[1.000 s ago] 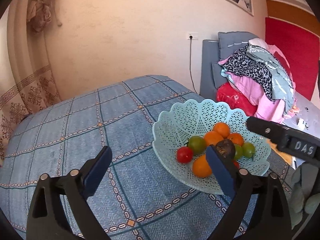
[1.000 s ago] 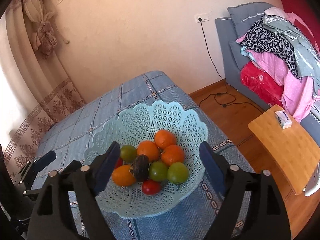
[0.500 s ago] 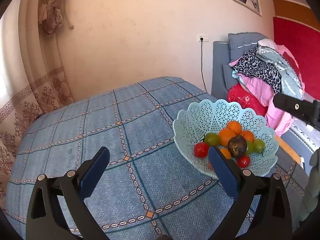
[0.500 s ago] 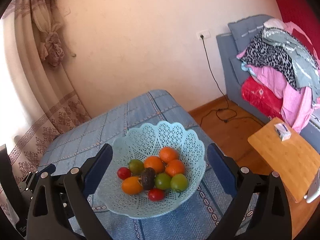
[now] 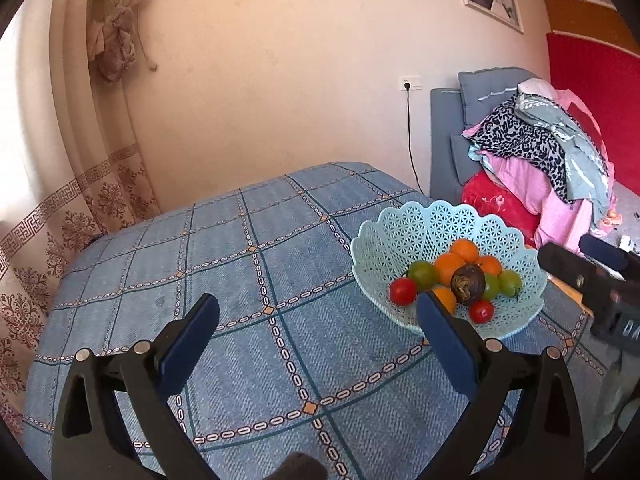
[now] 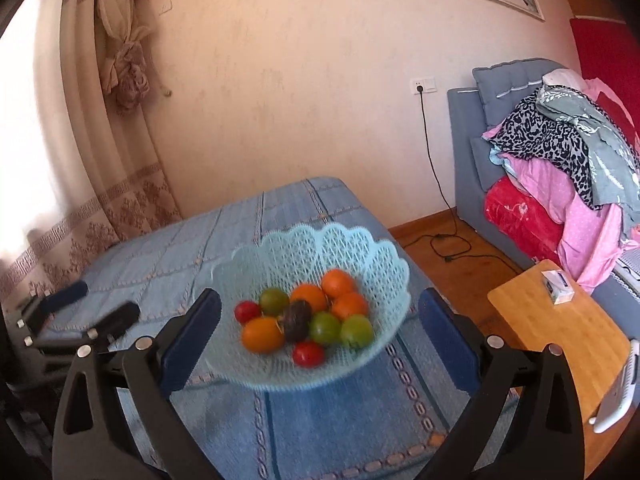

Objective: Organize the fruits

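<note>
1. On the blue checked tabletop (image 5: 248, 280), our pale blue lattice plastic basket (image 6: 316, 240) holds every fruit we see: oranges, green fruits, red tomatoes, one dark brown fruit (image 6: 297, 319).
2. Our left gripper (image 5: 318, 328) gapes empty; our right gripper (image 6: 320, 322) has just been widening, nothing between its jaws.
3. We judge the gathering done.

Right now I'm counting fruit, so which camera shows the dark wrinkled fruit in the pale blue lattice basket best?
The left wrist view: the dark wrinkled fruit is sharp there, atop the pile in the pale blue lattice basket. The right wrist view shows it unobstructed but motion-blurred.
</note>
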`<move>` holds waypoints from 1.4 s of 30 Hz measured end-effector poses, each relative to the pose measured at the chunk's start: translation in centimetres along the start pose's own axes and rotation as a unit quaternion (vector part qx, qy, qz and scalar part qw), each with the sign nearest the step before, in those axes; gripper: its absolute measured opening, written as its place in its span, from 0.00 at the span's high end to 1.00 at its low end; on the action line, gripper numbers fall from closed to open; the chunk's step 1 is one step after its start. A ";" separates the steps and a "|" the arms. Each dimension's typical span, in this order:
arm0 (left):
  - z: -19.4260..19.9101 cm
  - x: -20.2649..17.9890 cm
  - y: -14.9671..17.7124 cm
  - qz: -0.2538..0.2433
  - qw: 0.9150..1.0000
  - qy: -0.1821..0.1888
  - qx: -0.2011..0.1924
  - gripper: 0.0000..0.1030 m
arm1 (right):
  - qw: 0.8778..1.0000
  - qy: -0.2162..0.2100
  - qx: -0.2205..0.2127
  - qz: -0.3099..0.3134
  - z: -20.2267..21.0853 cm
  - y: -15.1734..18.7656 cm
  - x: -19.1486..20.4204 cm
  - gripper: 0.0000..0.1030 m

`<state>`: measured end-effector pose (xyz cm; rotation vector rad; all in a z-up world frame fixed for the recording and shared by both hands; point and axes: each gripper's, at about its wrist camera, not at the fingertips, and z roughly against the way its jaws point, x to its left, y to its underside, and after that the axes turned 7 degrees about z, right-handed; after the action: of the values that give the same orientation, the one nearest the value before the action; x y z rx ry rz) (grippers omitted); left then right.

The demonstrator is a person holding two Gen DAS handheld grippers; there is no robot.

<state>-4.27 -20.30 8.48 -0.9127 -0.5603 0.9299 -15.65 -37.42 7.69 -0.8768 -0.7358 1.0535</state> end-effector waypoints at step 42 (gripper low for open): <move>-1.7 -1.8 2.9 -0.038 0.997 -0.048 0.036 0.05 | 0.998 0.023 0.020 0.055 -1.0 2.3 1.2 0.03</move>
<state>-5.18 -21.77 5.04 -0.7805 -0.6357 0.9235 -15.38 -36.00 5.32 -0.9122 -0.6320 1.1395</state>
